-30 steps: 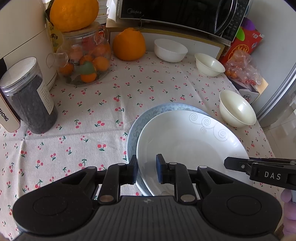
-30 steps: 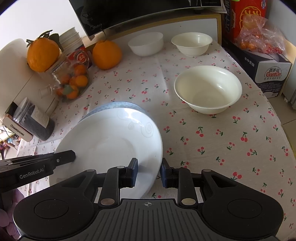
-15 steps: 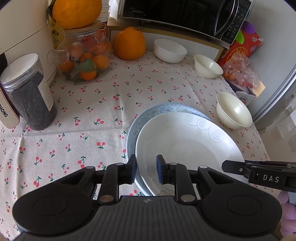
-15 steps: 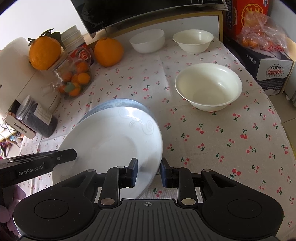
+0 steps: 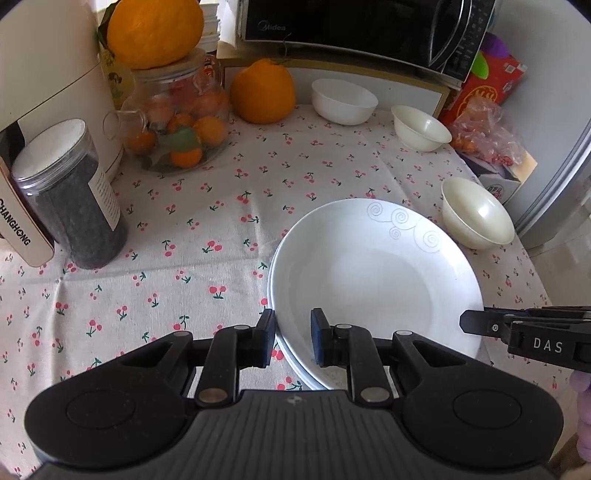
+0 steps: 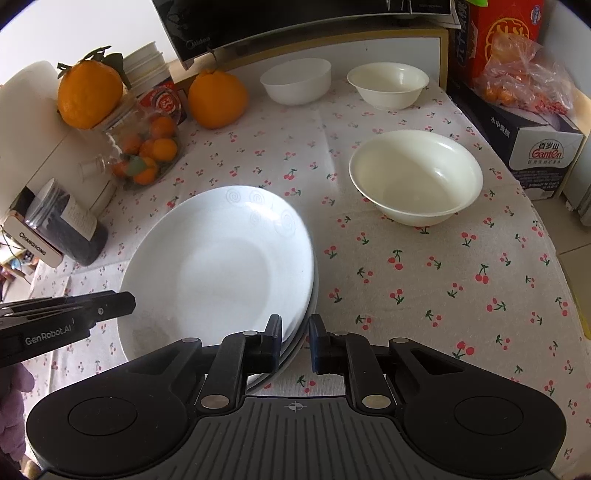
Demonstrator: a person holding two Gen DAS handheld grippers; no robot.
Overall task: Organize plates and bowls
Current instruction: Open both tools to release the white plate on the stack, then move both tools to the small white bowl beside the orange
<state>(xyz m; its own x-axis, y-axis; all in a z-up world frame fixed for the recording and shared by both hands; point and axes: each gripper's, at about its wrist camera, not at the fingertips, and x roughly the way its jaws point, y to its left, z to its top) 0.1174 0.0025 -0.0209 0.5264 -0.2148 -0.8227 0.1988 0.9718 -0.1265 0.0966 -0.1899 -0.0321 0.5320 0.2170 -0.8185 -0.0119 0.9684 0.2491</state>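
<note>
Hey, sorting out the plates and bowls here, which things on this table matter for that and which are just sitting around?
For the job:
white plate, stacked on another plate
cream bowl nearest the plates
white bowl at the back
small cream bowl at the back

Just lying about:
oranges
fruit jar
dark jar
microwave

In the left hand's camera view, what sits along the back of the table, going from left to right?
Dark jar → glass jar of small oranges → big orange → white bowl → smaller cream bowl → bag of snacks.
</note>
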